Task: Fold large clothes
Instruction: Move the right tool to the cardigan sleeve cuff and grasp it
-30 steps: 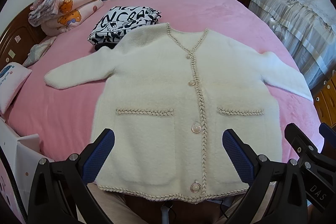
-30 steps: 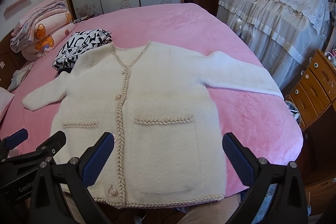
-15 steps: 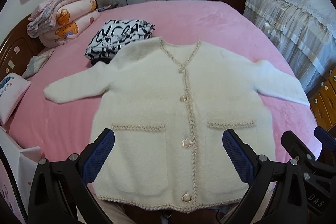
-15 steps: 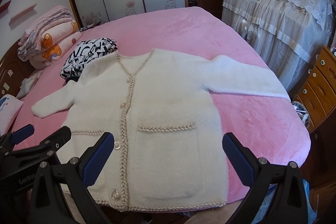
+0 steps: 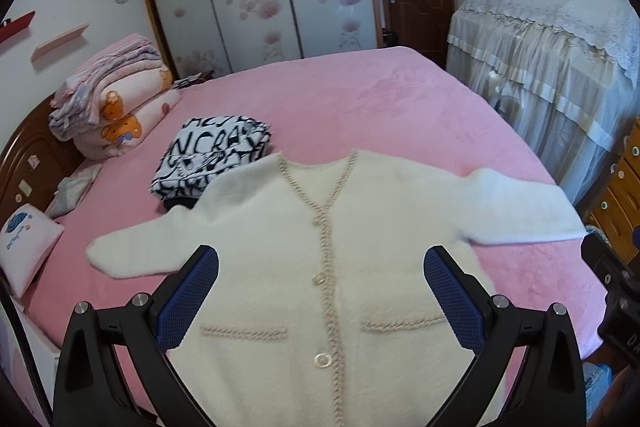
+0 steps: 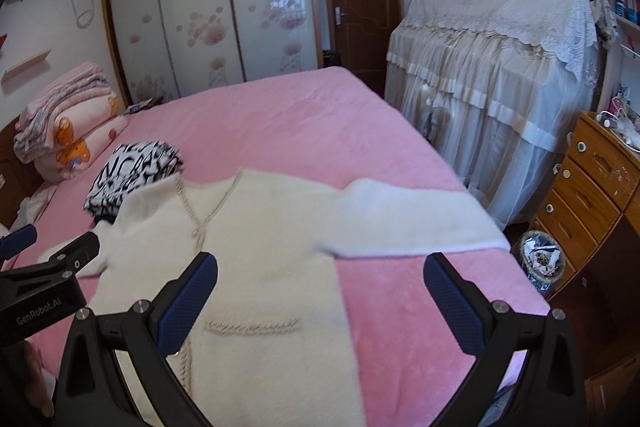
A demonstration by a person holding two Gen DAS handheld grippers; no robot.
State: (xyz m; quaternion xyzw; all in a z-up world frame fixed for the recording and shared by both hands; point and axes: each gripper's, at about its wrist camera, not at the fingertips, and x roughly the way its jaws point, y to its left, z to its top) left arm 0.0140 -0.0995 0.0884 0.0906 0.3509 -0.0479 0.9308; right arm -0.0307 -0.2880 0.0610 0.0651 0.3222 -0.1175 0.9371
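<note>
A cream fuzzy cardigan [image 5: 320, 235] with braided trim, pearl buttons and two pockets lies flat, front up, on the pink bed [image 5: 360, 95], both sleeves spread out. It also shows in the right wrist view [image 6: 260, 239]. My left gripper [image 5: 320, 279] is open and empty, held above the cardigan's lower front. My right gripper [image 6: 320, 283] is open and empty, above the cardigan's right side and the bed beside it. The hem is out of view below both cameras.
A folded black-and-white garment [image 5: 212, 155] lies by the cardigan's left shoulder. Stacked quilts [image 5: 112, 103] and a pillow [image 5: 24, 239] sit at the headboard. A lace-covered cabinet [image 6: 492, 67], wooden drawers [image 6: 592, 183] and a bin [image 6: 540, 259] stand right of the bed.
Both cameras have tilted up and drawn back: the cardigan sits lower in view, its hem has dropped out of frame, and more of the room shows. Both grippers stay open.
</note>
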